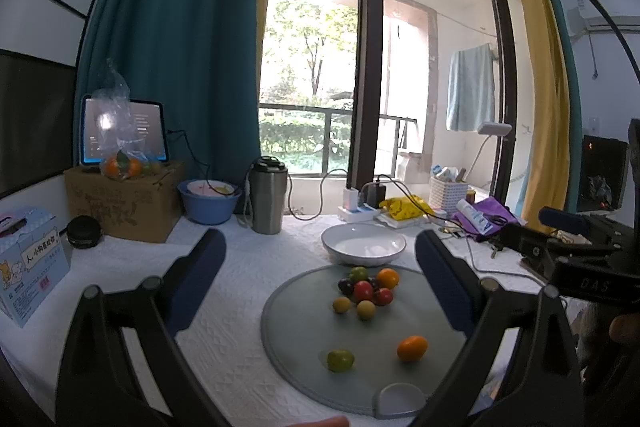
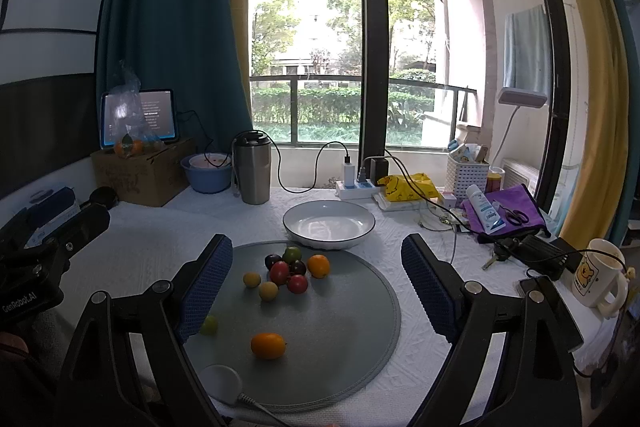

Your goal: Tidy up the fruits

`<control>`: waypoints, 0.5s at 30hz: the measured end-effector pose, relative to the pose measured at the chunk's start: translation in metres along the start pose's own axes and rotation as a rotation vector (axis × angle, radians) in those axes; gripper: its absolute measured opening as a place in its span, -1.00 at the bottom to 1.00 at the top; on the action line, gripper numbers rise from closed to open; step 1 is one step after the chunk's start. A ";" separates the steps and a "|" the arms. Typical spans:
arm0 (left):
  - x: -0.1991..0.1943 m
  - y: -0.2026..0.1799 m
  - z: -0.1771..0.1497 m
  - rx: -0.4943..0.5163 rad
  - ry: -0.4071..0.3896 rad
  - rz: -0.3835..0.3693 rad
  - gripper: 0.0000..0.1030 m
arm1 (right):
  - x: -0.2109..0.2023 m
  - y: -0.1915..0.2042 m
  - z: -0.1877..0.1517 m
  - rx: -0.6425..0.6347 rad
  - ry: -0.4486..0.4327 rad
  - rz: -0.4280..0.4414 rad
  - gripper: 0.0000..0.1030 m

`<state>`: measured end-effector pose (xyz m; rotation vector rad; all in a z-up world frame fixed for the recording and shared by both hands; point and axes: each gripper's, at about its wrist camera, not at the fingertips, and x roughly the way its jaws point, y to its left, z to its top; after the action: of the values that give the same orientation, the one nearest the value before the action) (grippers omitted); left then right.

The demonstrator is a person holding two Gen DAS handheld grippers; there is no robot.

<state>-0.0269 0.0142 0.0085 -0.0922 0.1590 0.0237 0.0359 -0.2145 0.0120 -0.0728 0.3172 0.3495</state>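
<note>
Several small fruits lie on a round grey mat (image 1: 296,339) (image 2: 344,339): a far cluster of red, dark purple, yellow, green and orange ones (image 1: 366,289) (image 2: 289,273), plus a lone orange fruit (image 1: 412,348) (image 2: 268,345) and a lone green fruit (image 1: 340,360) (image 2: 209,325) nearer me. An empty white bowl (image 1: 363,243) (image 2: 329,224) stands just behind the mat. My left gripper (image 1: 320,283) is open above the mat's near side, holding nothing. My right gripper (image 2: 316,287) is open too, empty, its left finger partly hiding the green fruit.
Behind stand a steel tumbler (image 2: 252,167), blue basin (image 2: 208,173), cardboard box (image 1: 124,203) with a tablet and bagged oranges, power strip with cables (image 2: 356,187), white basket (image 2: 467,171), purple pouch (image 2: 508,213). A mug (image 2: 598,277) and phone (image 2: 552,303) sit right.
</note>
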 end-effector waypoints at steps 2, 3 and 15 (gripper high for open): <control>0.000 0.000 0.000 -0.001 0.000 0.000 0.87 | 0.000 0.001 0.000 -0.001 0.001 0.001 0.72; 0.000 0.000 0.000 -0.001 0.000 0.000 0.87 | 0.000 0.001 0.000 -0.001 0.001 0.001 0.72; 0.009 -0.002 -0.011 0.012 0.039 -0.016 0.87 | 0.013 0.004 -0.010 0.000 0.044 0.024 0.72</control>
<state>-0.0200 0.0116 -0.0034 -0.0822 0.1977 0.0053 0.0429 -0.2075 -0.0021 -0.0765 0.3618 0.3725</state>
